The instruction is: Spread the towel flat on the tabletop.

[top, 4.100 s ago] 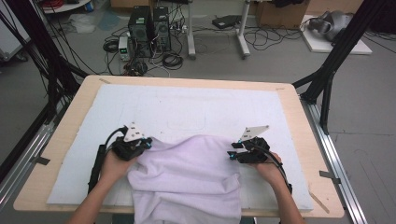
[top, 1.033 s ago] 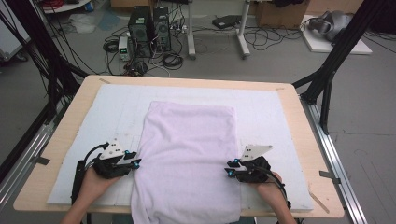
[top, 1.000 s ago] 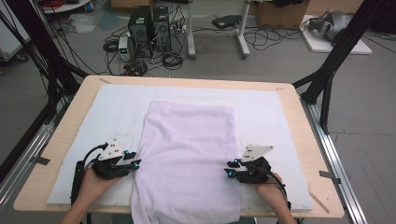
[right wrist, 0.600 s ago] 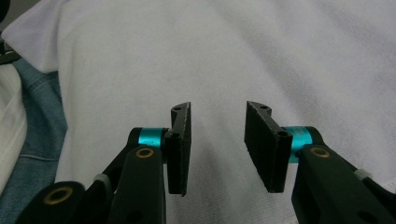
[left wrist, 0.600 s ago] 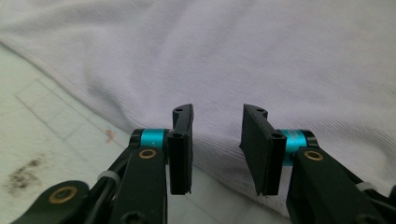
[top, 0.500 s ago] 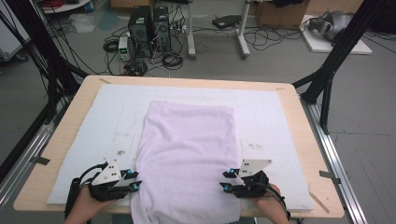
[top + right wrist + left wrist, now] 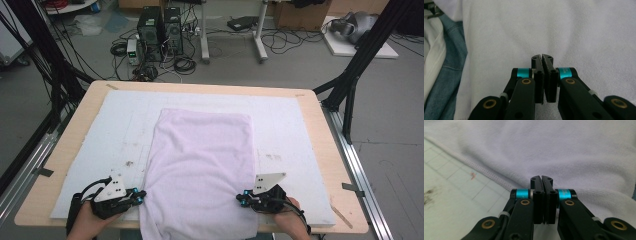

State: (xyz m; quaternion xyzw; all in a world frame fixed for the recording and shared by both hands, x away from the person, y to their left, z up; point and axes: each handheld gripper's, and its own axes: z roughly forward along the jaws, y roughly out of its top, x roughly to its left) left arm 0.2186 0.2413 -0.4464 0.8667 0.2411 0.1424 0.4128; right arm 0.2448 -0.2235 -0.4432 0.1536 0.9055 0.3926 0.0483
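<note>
A pale lilac towel (image 7: 202, 160) lies flat on the white mat (image 7: 110, 125), and its near end hangs over the table's front edge. My left gripper (image 7: 141, 196) is at the towel's left side near the front. Its jaws have just been closing and are now pressed together on the hemmed edge (image 7: 499, 180), with cloth bunched up beside them. My right gripper (image 7: 240, 199) is at the towel's right side, level with the left one. Its jaws have also just closed, pinching the towel (image 7: 564, 32). A hand holds each gripper from below.
The wooden table (image 7: 320, 130) has metal rails along both sides, and black frame legs stand at the back corners. Computers and cables sit on the floor beyond. The person's blue jeans (image 7: 451, 75) appear past the hanging towel end in the right gripper view.
Both grippers slid along the towel's sides toward the table's front edge. Their jaws, apart a moment ago, have come together on the towel's edges. The towel stays flat.
</note>
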